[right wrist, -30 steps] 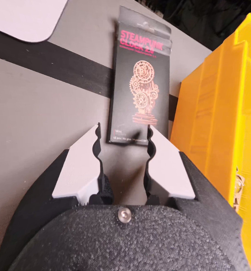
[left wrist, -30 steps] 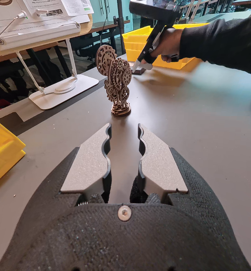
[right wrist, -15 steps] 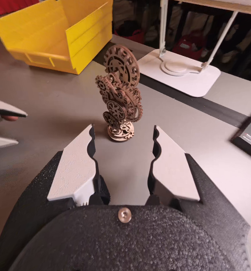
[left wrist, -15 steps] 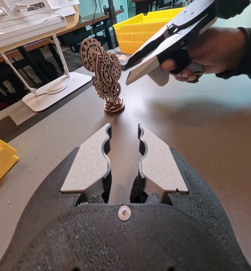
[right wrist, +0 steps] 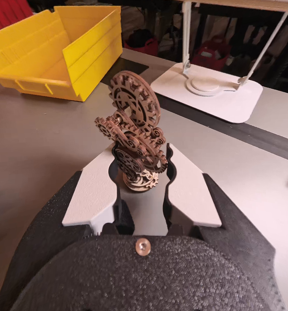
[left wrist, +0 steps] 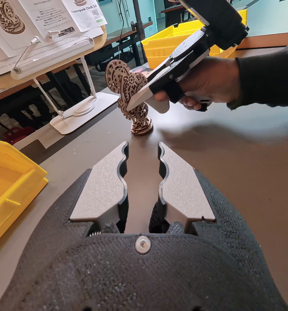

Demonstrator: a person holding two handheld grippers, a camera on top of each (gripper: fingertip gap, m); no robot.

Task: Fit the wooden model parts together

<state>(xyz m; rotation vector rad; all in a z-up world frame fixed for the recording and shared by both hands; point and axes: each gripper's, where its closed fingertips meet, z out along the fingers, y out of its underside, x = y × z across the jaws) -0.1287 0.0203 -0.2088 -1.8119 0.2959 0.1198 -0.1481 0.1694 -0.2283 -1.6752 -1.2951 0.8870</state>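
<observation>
We worked on a grey table (left wrist: 224, 168), with a yellow bin (right wrist: 55, 50) at its edge and a white document stand (left wrist: 82, 114) propping printed instruction sheets (left wrist: 44, 21) where they could be read, presumably as the guide for the build. A second yellow bin (left wrist: 165, 43) sat farther back.

The wooden model (right wrist: 136, 134), a little tower of brown gears on a round base, stood upright on the table near the stand's foot, its base flat on the surface so that it needed no support.

Our right gripper (right wrist: 140, 151) reached down over it at an angle, its fingers (right wrist: 182, 168) set moderately apart on either side of the lower gears. The left pad looked to be at the gear faces, the right pad just off the toothed rim, so we judged this a grasp about to be taken, not yet pressed home. Low on the stack seemed the sturdiest place to take hold.

Our left gripper (left wrist: 142, 148) hung back just short of the base, fingers narrowly parted and holding nothing, probably waiting to steady.
</observation>
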